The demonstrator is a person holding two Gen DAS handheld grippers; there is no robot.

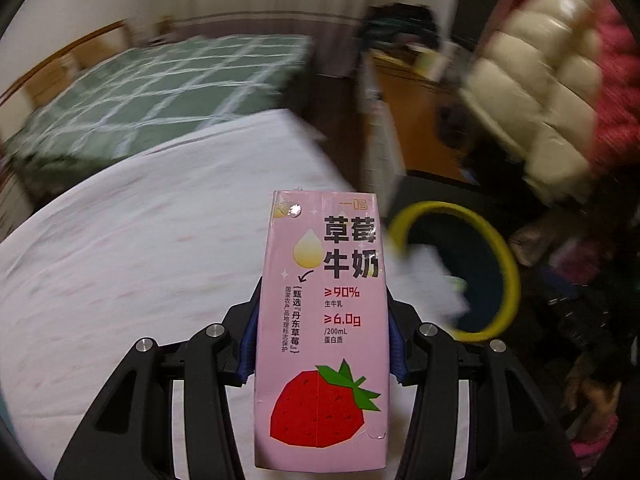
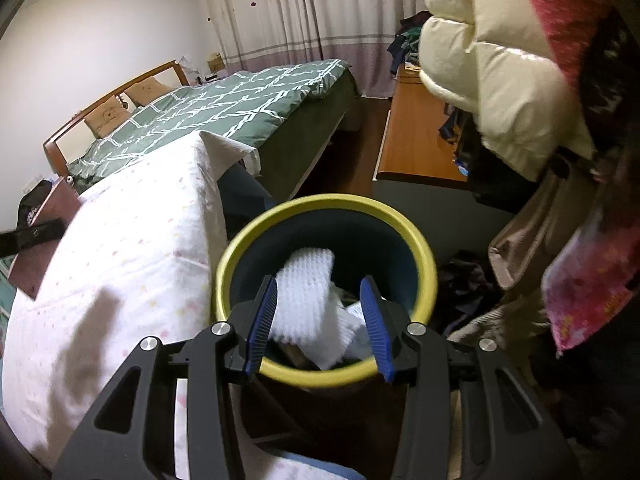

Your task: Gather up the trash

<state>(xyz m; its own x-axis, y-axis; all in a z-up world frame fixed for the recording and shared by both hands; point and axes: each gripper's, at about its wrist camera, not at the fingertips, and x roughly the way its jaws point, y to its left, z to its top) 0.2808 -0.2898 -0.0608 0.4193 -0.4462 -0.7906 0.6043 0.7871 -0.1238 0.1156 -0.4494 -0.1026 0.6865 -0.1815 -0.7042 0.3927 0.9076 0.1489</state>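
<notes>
My left gripper (image 1: 322, 308) is shut on a pink strawberry milk carton (image 1: 320, 332) and holds it upright above the white bed cover (image 1: 120, 260). A dark bin with a yellow rim (image 1: 508, 256) stands to its right, with white foam wrap (image 1: 424, 276) in it. In the right wrist view the bin (image 2: 424, 256) is right in front. My right gripper (image 2: 322, 284) is open over the bin's mouth, and the white foam wrap (image 2: 308, 304) lies loose between and beyond its fingers, inside the bin among other trash.
A green checked bed (image 2: 224, 112) stands behind the white covered surface (image 2: 120, 280). A wooden desk (image 2: 416, 136) is at the right. A cream puffy jacket (image 2: 508, 80) and pink cloth (image 2: 588, 292) hang close on the right. Clothes lie on the floor (image 2: 472, 280).
</notes>
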